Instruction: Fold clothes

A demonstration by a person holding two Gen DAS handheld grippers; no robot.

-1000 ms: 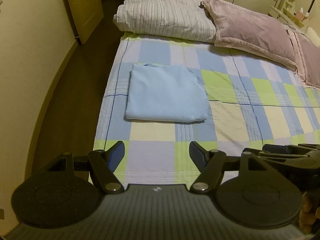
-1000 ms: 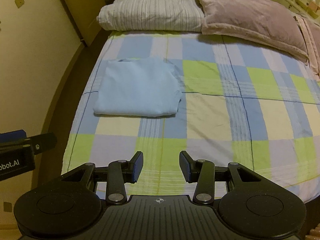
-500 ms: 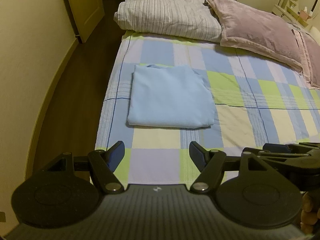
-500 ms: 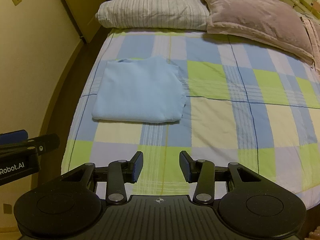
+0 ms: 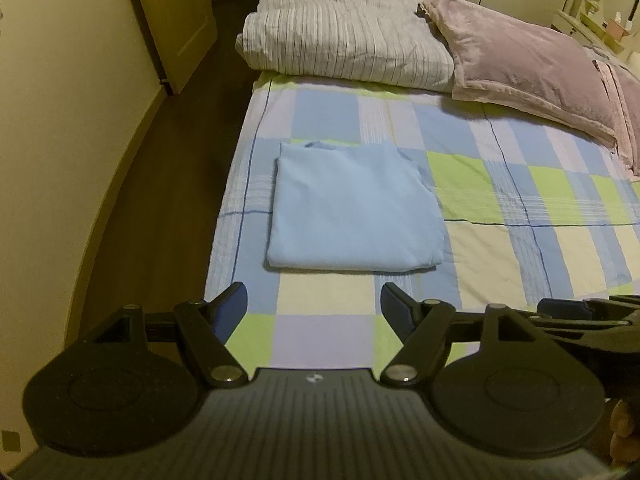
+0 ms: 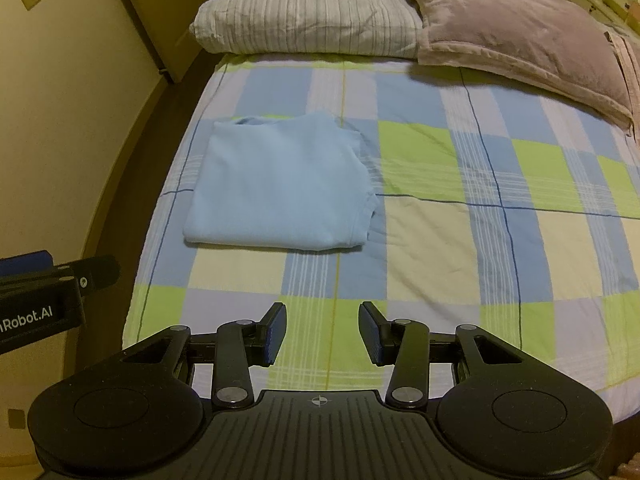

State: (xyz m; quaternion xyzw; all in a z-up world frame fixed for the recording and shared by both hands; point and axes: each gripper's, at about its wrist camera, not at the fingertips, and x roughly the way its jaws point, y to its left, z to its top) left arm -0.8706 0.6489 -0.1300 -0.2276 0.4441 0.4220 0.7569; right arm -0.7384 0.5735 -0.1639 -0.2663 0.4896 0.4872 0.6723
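A light blue garment [image 5: 352,208] lies folded into a flat square on the checked bedsheet [image 5: 500,184], near the bed's left edge. It also shows in the right wrist view [image 6: 280,188]. My left gripper [image 5: 314,300] is open and empty, held above the bed's near edge, short of the garment. My right gripper [image 6: 322,326] is open and empty, also over the near edge, to the right of the garment. Part of the right gripper shows at the right edge of the left wrist view [image 5: 580,312], and the left gripper shows at the left edge of the right wrist view [image 6: 52,280].
A striped white pillow [image 5: 344,36] and a mauve pillow [image 5: 528,64] lie at the head of the bed. A dark floor strip [image 5: 160,208] and a wall [image 5: 60,120] run along the bed's left side. A door [image 5: 176,20] stands at the far left.
Both grippers have drifted slightly, so the garment sits a little lower and more to the right in each view. Both stay open and empty. The garment has not moved.
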